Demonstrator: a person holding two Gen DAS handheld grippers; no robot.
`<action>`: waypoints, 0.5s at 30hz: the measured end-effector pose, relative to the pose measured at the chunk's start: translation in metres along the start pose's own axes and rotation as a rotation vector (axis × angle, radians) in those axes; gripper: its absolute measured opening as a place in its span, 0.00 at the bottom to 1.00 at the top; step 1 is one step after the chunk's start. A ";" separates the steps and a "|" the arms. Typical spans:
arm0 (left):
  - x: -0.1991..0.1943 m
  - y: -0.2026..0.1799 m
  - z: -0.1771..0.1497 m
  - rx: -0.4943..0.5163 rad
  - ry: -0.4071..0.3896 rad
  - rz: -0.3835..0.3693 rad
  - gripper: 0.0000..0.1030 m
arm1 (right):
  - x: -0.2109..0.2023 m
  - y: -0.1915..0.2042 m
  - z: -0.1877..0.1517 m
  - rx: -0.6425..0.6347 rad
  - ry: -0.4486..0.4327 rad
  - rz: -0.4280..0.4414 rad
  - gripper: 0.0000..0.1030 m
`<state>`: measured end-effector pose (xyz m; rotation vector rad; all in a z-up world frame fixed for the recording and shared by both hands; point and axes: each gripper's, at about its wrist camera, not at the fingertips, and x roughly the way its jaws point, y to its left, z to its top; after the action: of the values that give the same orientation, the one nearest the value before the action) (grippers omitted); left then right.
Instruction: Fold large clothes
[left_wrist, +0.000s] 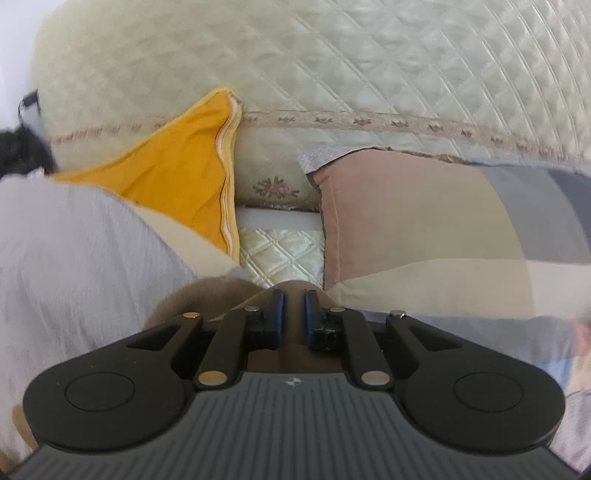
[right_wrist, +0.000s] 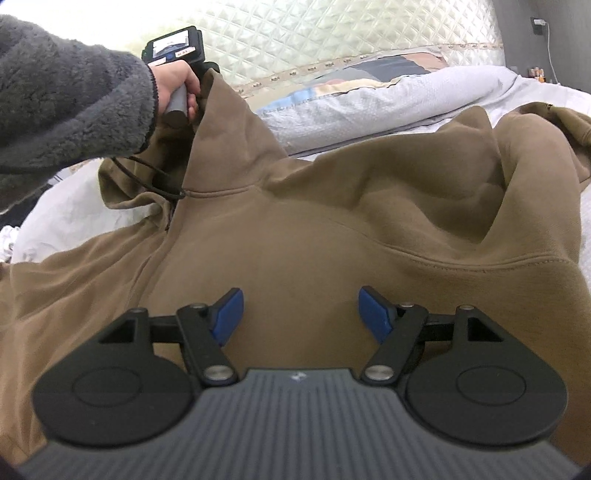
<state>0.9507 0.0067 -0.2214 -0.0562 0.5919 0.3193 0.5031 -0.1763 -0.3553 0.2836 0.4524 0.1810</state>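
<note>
A brown hoodie lies spread on the bed, with its hood pulled up toward the headboard. My left gripper is shut on brown hood fabric, which shows between its blue pads. In the right wrist view a hand in a grey fleece sleeve holds that left gripper's body; its fingertips are hidden behind the hood. My right gripper hovers open just over the hoodie's body, with its blue pads wide apart and nothing pinched between them.
A yellow pillow and a patchwork pillow lean against the quilted headboard. A white-grey duvet lies bunched behind the hoodie. The drawstring hangs by the neck. A wall socket is at the far right.
</note>
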 end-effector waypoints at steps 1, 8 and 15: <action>-0.004 0.001 -0.001 -0.002 -0.003 -0.001 0.20 | 0.000 -0.001 0.000 0.003 0.002 0.001 0.70; -0.075 0.027 -0.027 -0.046 -0.021 -0.055 0.55 | -0.003 0.000 0.006 -0.005 0.045 0.002 0.68; -0.182 0.059 -0.063 -0.033 -0.025 -0.113 0.58 | -0.020 0.003 0.011 -0.019 0.028 -0.017 0.68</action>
<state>0.7560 0.0023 -0.1696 -0.1173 0.5564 0.2198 0.4905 -0.1806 -0.3368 0.2589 0.4806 0.1727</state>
